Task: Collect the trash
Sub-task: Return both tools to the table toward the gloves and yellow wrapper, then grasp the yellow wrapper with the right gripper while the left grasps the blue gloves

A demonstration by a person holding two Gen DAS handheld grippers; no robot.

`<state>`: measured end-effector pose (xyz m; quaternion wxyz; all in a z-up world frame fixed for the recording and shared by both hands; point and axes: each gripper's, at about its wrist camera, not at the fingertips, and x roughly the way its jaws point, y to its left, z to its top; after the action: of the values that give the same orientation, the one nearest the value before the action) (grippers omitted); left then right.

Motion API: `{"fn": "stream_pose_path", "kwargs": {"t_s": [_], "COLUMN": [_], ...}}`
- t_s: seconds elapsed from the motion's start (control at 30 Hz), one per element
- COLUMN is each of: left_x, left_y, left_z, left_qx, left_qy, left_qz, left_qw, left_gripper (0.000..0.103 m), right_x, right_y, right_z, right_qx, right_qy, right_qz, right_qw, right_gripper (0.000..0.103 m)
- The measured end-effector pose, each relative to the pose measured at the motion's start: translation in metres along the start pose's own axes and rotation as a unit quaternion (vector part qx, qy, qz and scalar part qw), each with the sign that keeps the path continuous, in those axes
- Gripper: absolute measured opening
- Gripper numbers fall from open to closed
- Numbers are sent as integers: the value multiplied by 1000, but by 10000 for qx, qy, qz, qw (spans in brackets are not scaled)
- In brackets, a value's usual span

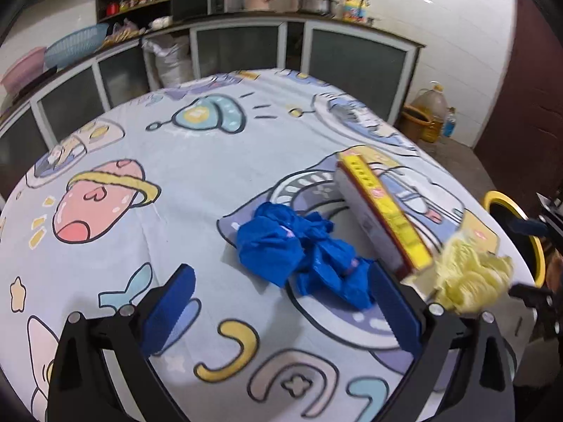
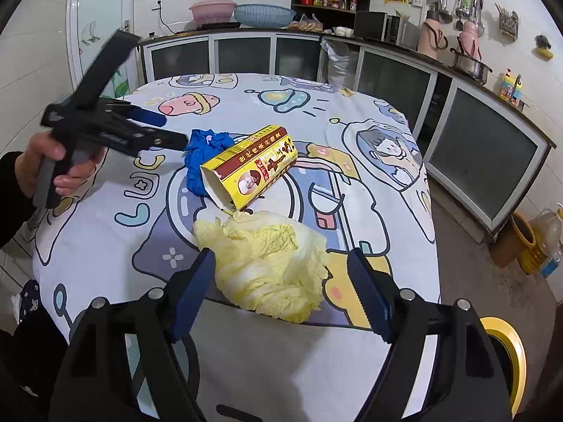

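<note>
Your right claw (image 2: 281, 292) stands released, its jaws either side of the yellow cabbage leaves (image 2: 271, 263) but not pressing them. The leaves lie just this side of the yellow carton (image 2: 251, 167), whose long axis runs away toward the blue wrapper (image 1: 302, 253). Your left claw (image 1: 281, 313) is also released, the wrapper just ahead of it. The carton bears Chinese characters (I can't read them).

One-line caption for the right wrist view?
Right gripper open around cabbage leaves, yellow box and blue bag beyond.
</note>
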<state>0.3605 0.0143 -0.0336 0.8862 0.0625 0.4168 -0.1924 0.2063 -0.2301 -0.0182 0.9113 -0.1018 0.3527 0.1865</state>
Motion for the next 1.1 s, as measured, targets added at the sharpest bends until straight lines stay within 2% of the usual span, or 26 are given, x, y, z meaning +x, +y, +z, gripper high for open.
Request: {"fn": "stream_pose_path", "kwargs": {"t_s": [0.2,0.37,0.47,0.57,0.63,0.7,0.77,0.8,0.83,0.9,1.0,1.1], "left_x": [26,45,61,73,77,78,78,79,79,75,60,33], "left_y": [17,16,17,25,28,28,28,29,29,29,33,35], "left_z": [19,34,40,41,41,42,41,41,41,40,41,43], "left_qx": [-505,-434,-459,-660,-725,-717,-714,-730,-754,-795,-941,-970], "left_qy": [308,489,665,843,877,883,874,885,896,857,739,503], "left_qz": [-88,-50,-83,-307,-325,-348,-322,-353,-397,-425,-563,-549], "left_qw": [9982,9978,9967,9938,9930,9929,9931,9928,9923,9922,9912,9925], "left_gripper": [95,95,94,77,65,41,26,17,16,12,11,11], "right_x": [8,17,24,30,35,42,46,48,50,49,37,17], "right_y": [-4,-10,-12,-11,-10,-10,-11,-10,-10,-8,-8,-11], "right_z": [0,2,5,6,7,7,6,6,6,8,12,17], "right_qx": [44,135,192,201,150,175,242,279,297,313,538,658], "right_qy": [60,178,283,390,501,661,777,833,901,943,815,614], "right_qz": [74,160,280,405,472,499,637,707,780,863,1191,1327], "right_qw": [9999,9996,9990,9982,9975,9964,9946,9936,9924,9913,9881,9871], "right_gripper": [71,70,66,63,55,51,45,38,26,16,11,11]}}
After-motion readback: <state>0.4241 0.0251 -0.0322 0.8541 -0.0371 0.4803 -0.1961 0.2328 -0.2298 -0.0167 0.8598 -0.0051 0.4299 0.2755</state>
